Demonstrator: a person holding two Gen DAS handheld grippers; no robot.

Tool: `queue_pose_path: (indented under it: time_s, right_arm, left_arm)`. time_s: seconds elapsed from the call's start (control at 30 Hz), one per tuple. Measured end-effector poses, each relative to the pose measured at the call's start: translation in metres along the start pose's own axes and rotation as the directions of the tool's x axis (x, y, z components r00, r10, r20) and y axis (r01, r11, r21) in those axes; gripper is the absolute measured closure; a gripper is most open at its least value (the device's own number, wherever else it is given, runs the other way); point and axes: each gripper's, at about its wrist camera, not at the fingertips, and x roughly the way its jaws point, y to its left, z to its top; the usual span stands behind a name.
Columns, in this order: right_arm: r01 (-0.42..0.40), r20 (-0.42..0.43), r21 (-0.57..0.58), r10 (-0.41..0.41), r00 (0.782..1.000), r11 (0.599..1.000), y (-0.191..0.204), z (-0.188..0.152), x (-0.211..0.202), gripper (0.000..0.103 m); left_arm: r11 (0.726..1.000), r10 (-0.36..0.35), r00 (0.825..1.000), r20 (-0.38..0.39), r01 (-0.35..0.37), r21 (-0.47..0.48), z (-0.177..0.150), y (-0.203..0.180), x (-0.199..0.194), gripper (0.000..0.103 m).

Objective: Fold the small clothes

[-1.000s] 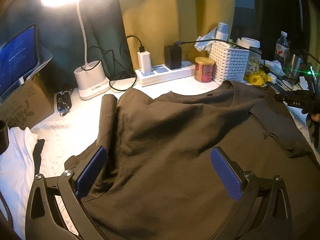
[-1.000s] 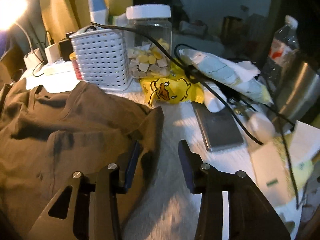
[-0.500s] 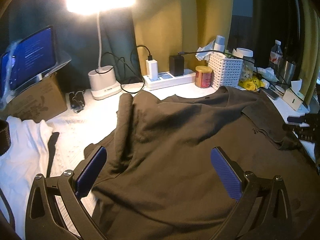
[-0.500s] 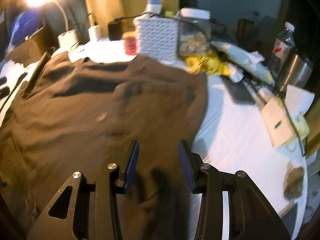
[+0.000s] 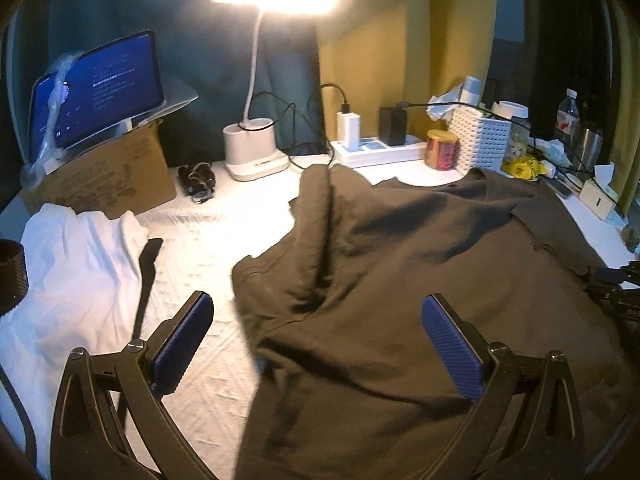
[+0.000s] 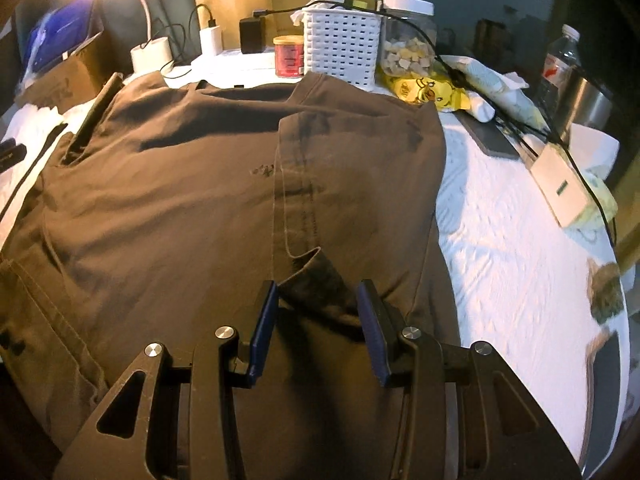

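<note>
basket | jar behind shirt | sleeve possibly folded

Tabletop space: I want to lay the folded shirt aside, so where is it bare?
Free: white cloth between the brown shirt and white garment; also right of the shirt, before the phone. Crowded: back edge around the basket.

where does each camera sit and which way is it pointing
Left wrist: on the left gripper, facing the lit desk lamp across the dark brown shirt; its blue-padded jaws show wide apart.
Right wrist: on the right gripper, facing the white slotted basket; its jaws show apart around a sleeve fold.
Shared: shirt, lamp, basket, red tin.
</note>
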Motion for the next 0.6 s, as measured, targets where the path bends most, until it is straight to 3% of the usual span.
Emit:
queue_pose_path:
  time_s: [0.3, 0.37, 0.47, 0.6]
  right_arm:
    - [0.013, 0.053, 0.1, -0.018, 0.998, 0.995, 0.008, 0.005, -0.019, 0.06]
    - [0.016, 0.057, 0.112, -0.023, 0.998, 0.994, 0.009, 0.006, -0.021, 0.06]
    - [0.02, 0.058, 0.127, -0.027, 0.998, 0.992, 0.011, 0.006, -0.022, 0.06]
    - [0.023, 0.052, 0.141, -0.031, 0.998, 0.99, 0.013, 0.005, -0.023, 0.06]
  left_arm:
    - [1.0, -0.019, 0.999, -0.048, 0.02, 0.023, 0.015, 0.042, 0.035, 0.001]
    - [0.999, -0.035, 0.997, -0.074, 0.036, 0.005, 0.018, 0.053, 0.048, 0.005]
    - [0.998, -0.064, 0.99, -0.128, 0.063, -0.011, 0.017, 0.062, 0.068, 0.019]
    - [0.992, -0.124, 0.965, -0.23, 0.121, -0.028, 0.009, 0.067, 0.097, 0.028]
